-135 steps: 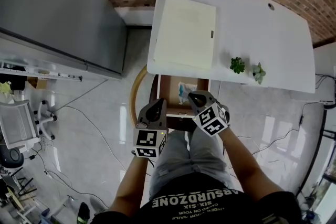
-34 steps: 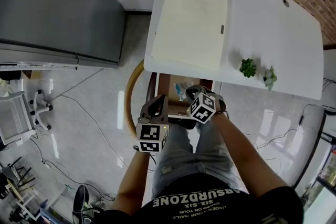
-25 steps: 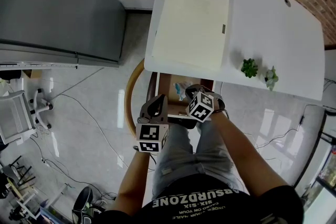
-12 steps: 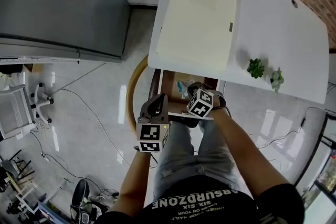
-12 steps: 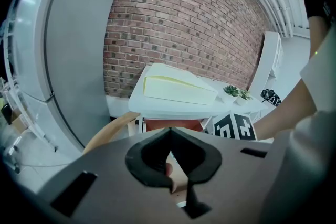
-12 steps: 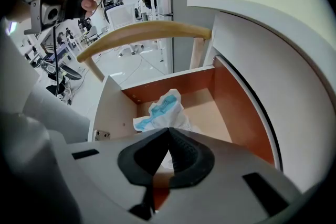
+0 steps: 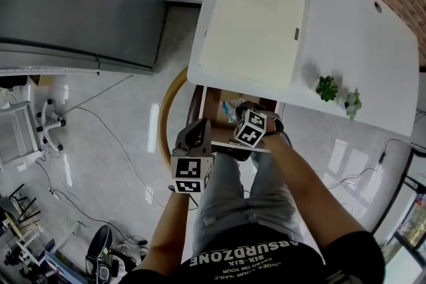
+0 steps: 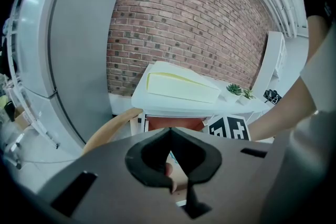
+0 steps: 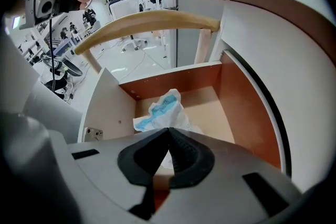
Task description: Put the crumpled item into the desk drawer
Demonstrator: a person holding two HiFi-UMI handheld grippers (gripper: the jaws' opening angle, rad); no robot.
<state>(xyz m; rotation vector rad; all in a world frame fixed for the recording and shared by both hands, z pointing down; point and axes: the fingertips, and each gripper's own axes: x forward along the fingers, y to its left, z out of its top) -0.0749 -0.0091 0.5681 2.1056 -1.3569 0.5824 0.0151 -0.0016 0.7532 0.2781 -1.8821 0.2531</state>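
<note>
Crumpled plastic bag [image 9: 161, 110] lies inside open drawer [image 9: 173, 79]. Left gripper [image 8: 169, 131], right gripper [image 9: 169, 131]: jaws together, empty.

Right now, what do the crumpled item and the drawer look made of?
The crumpled item looks like thin plastic film or a wrapper: white with blue print and sharp, slightly glossy creases. It could be coated paper. The drawer looks like wood-look board with matte, even reddish-brown faces, probably laminate.

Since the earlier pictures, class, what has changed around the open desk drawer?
The right gripper edged forward over the front of the brown wooden drawer, jaws shut, empty. The left gripper, shut, kept its place; the crumpled white item still lies in the drawer.
</note>
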